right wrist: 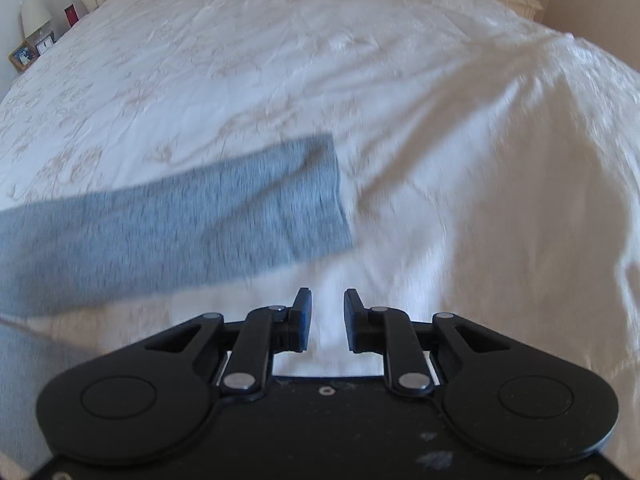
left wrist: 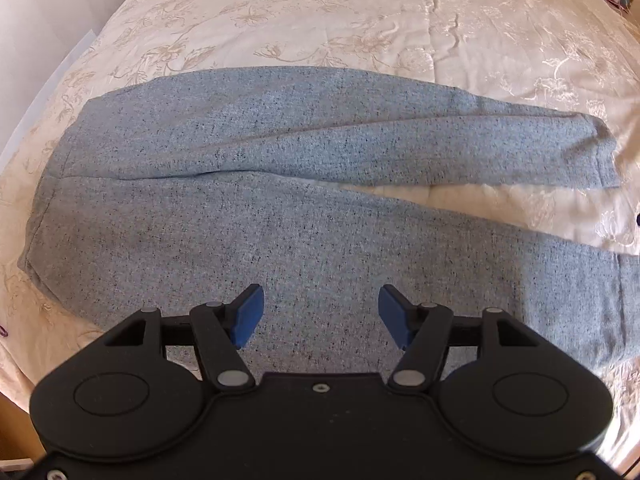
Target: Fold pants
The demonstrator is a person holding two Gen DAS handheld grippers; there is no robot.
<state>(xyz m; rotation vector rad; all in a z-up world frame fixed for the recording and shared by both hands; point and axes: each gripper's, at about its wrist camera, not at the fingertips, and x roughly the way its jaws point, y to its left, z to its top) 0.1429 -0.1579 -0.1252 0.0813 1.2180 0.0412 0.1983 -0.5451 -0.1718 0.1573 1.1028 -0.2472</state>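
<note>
1. A pair of speckled grey-blue knit pants (left wrist: pixel 248 184) lies flat on a bed covered by a cream quilted bedspread with a pale floral pattern (left wrist: pixel 320 20). In the left wrist view the pants fill the middle of the frame.
2. The waist end sits at the left of that frame, and the two legs run toward the right, parting into a narrow V with a strip of bedspread showing between them.
3. The upper leg ends in a cuff (left wrist: pixel 600 152) at the right middle of the frame; the lower leg runs off toward the lower right, and its end is not clearly seen.
4. The left gripper (left wrist: pixel 320 316), black with blue pads, sits at the bottom centre of its frame over the lower leg near the seat. Its jaws are spread wide with only fabric seen beyond them; they pinch nothing.
5. In the right wrist view, which is blurred, one leg of the pants (right wrist: pixel 180 220) crosses from the left edge to the middle, ending at a straight cuff.
6. The right gripper (right wrist: pixel 328 316) is at the bottom centre of its frame, over bare bedspread just right of and below that cuff. Its jaws stand parted by a narrow gap, holding nothing.
7. In the upper left corner of the right wrist view stand a small white-shaded lamp (right wrist: pixel 35 16) and a wooden picture frame (right wrist: pixel 23 55).
</note>
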